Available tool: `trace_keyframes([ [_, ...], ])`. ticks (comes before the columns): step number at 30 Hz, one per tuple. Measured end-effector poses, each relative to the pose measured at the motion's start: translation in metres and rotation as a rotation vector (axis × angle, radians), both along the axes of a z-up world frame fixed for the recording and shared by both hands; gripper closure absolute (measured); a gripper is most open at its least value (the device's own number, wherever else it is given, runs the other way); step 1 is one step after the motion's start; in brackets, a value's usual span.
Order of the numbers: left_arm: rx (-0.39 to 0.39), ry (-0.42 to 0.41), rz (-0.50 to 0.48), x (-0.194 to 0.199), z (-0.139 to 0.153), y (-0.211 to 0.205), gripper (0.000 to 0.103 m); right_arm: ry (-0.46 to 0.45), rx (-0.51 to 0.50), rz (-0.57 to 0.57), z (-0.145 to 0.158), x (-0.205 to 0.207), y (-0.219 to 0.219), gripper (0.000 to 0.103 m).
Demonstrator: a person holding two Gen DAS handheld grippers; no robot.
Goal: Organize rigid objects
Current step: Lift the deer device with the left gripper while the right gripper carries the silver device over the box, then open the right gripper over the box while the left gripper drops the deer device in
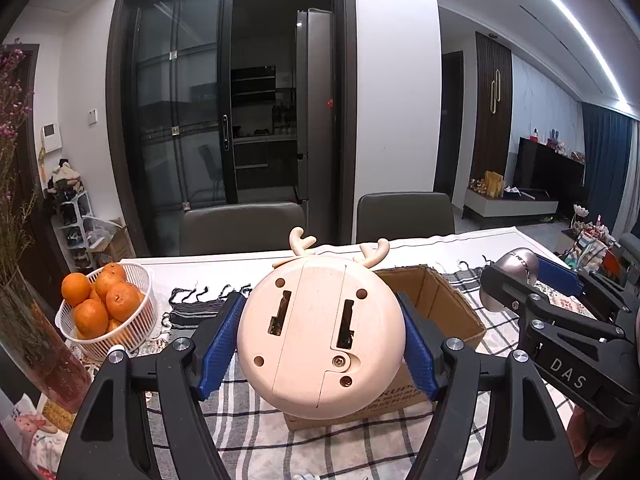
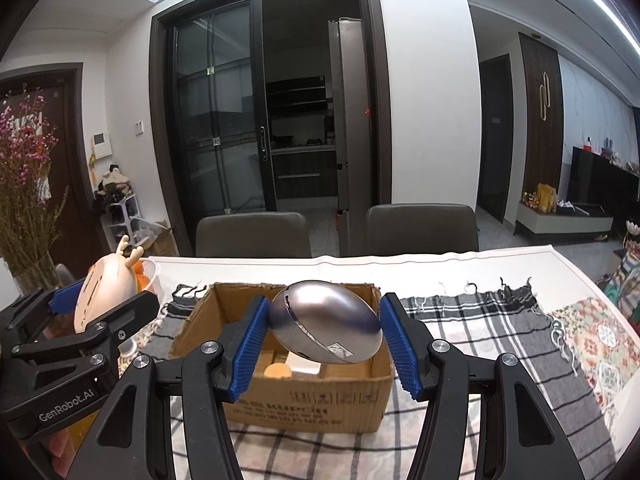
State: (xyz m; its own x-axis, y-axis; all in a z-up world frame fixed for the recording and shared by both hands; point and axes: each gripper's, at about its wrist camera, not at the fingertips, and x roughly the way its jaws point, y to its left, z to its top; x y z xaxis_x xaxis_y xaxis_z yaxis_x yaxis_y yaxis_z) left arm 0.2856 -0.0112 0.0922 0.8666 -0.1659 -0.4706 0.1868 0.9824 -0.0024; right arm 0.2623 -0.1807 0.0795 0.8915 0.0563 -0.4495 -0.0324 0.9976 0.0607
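Left gripper [image 1: 320, 340] is clamped on a round pale-pink plastic deer-shaped gadget with small antlers [image 1: 320, 336], blue ribbed pads [image 1: 218, 344] pressing both sides. The back faces the left camera: two slots, screw holes, a battery cover. It is held up off the table, in front of and above the near-left part of the open brown cardboard box [image 1: 436, 300]. In the right view the same gadget [image 2: 106, 288] shows edge-on at left, in the left gripper [image 2: 80, 304].

Right gripper [image 2: 322, 328] is clamped on a silver-grey egg-shaped metallic object [image 2: 326, 322], tilted, a small label near its lower end. It hangs over the box [image 2: 304, 396] opening, not touching the walls as far as visible. Inside the box: a pale flat item and a round yellowish piece, hard to identify. From the left view the right gripper [image 1: 532, 280] sits to the right of the box with the silver object [image 1: 516, 268] partly hidden behind its finger.

The box stands on a black-and-white checked cloth [image 2: 472, 320] over a white table [image 2: 400, 264]. A white slatted plastic basket of oranges [image 1: 106, 306] is at the table's left, well apart from the box. A glass vase with dried pink flowers [image 1: 36, 340] is further left. Two grey chairs [image 2: 420, 228] stand behind the table.
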Motion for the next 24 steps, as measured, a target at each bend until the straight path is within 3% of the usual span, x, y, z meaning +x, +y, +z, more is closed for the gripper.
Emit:
trace_keyframes([
  [16,0.011,0.142,-0.048,0.058,-0.012,-0.004,0.030,0.051,-0.055,0.011,0.004,0.050,0.001,0.045],
  [24,0.051,0.238,-0.071,0.089,-0.024,-0.008,0.030,0.130,-0.069,0.056,-0.006,0.082,0.006,0.046],
])
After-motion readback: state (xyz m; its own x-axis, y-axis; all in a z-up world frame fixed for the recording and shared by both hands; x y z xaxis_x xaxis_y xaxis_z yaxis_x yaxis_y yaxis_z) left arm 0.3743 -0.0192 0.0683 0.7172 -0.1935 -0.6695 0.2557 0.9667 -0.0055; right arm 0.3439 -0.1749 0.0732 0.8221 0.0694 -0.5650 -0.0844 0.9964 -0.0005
